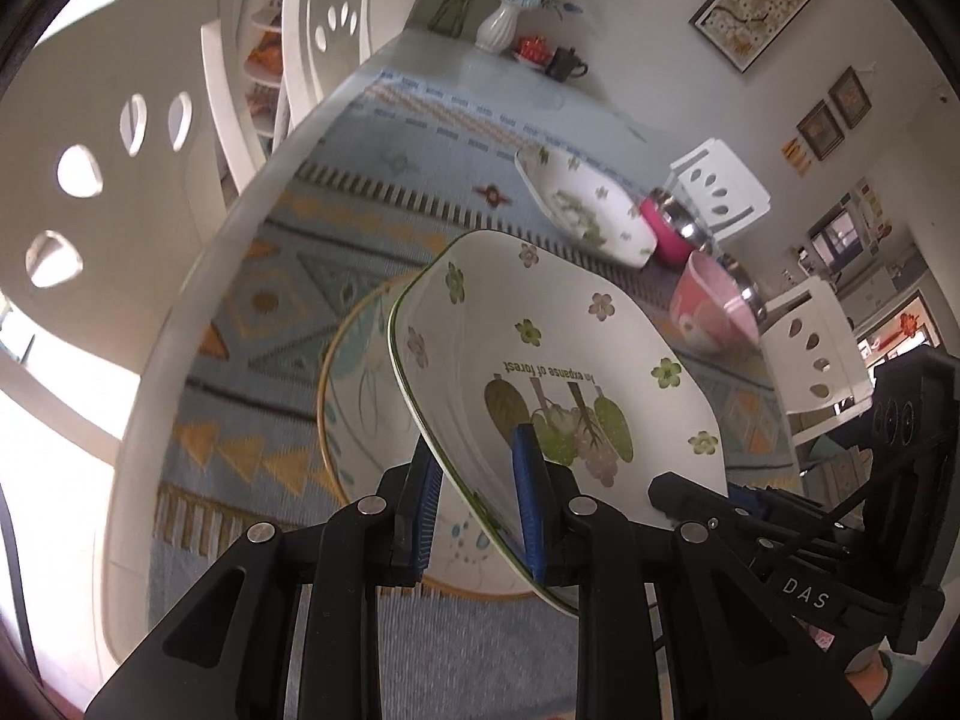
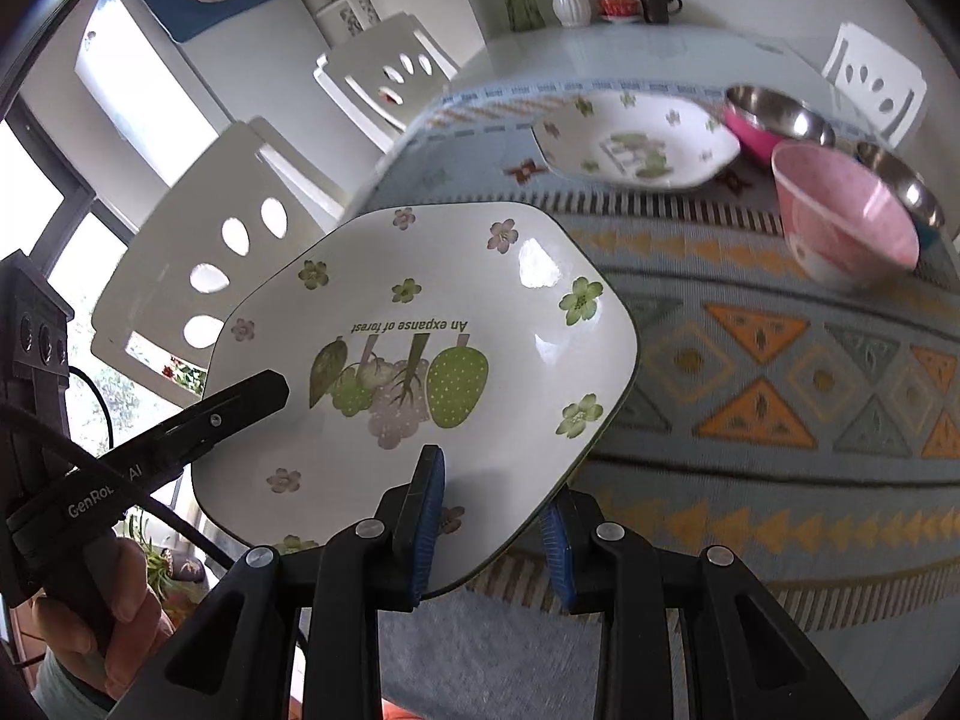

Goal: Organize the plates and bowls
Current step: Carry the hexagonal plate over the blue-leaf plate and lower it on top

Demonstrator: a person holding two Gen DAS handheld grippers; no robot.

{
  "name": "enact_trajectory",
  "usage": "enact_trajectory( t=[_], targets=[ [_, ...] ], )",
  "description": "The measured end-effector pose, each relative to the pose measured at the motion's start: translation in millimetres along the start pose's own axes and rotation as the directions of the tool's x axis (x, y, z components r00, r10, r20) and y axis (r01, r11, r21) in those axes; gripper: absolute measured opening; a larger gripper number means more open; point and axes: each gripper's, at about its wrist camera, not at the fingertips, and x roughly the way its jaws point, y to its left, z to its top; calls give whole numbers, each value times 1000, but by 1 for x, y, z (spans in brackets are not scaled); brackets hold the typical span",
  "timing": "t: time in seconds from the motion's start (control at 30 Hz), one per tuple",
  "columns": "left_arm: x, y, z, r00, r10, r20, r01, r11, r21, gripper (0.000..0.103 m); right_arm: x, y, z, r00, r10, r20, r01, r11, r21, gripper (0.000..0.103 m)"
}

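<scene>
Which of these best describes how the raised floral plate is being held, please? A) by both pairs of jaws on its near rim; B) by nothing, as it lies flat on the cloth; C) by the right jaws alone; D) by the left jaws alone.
A: the left gripper and the right gripper each pinch the near rim of the floral plate, which is tilted above the table.

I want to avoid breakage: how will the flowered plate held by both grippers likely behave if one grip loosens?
The flowered plate looks like glazed ceramic, so probably stiff, fragile and slick. The right hand-held gripper and the left hand-held gripper pinch only its rim, so it would likely swing or slip out.
</scene>
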Motion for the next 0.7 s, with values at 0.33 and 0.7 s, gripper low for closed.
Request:
enact_trajectory(
  t=[0.33, 0.7],
  targets=[
    [23, 13, -8, 999, 20, -50, -21, 1000, -14, 19, 20, -6, -6, 998, -26, -55, 27, 1000, 10, 30],
    [23, 30, -4, 996, 51, -75, -55, 998, -43, 19, 30, 11, 2, 995, -58, -84, 55, 998, -39, 30]
  ],
)
